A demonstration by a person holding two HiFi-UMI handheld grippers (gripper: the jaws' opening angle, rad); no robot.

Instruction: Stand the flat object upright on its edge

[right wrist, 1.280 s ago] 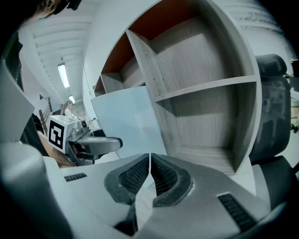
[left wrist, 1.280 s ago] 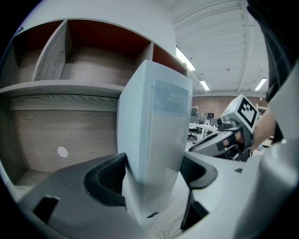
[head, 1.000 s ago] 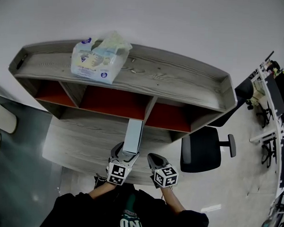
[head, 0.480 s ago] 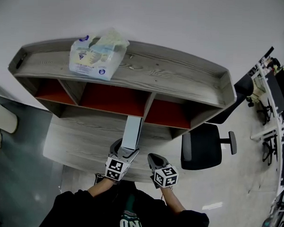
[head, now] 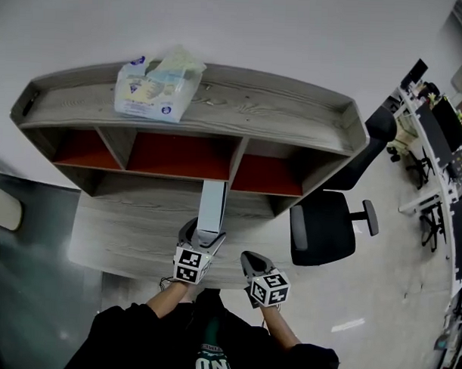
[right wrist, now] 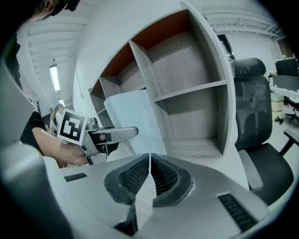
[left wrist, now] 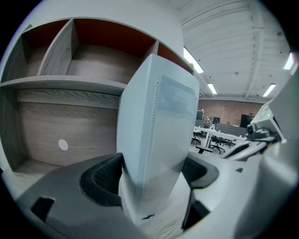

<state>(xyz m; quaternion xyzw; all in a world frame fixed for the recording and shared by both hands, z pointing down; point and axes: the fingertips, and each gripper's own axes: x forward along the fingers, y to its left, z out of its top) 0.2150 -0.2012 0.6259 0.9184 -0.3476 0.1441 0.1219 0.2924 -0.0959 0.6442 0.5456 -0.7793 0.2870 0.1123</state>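
The flat object is a pale blue pack (head: 212, 206) standing upright on its long edge on the desk (head: 123, 229), reaching back toward the middle shelf bay. My left gripper (head: 205, 236) holds its near end. In the left gripper view the pack (left wrist: 156, 135) fills the gap of the left gripper (left wrist: 152, 175); the jaws have just been opening, and both pads still lie against its faces. My right gripper (head: 253, 258) is shut and empty, right of the pack and apart from it. The right gripper view shows the shut right gripper (right wrist: 150, 161), the pack (right wrist: 135, 121) and the left gripper (right wrist: 110, 135).
A grey wooden shelf unit (head: 219, 104) with red-backed bays stands at the back of the desk. A plastic bag of goods (head: 155, 90) lies on its top. A black office chair (head: 320, 228) stands to the right of the desk.
The pack stays upright between the left jaws. The right gripper has drawn back a little toward me, away from the pack. The head view has shifted slightly.
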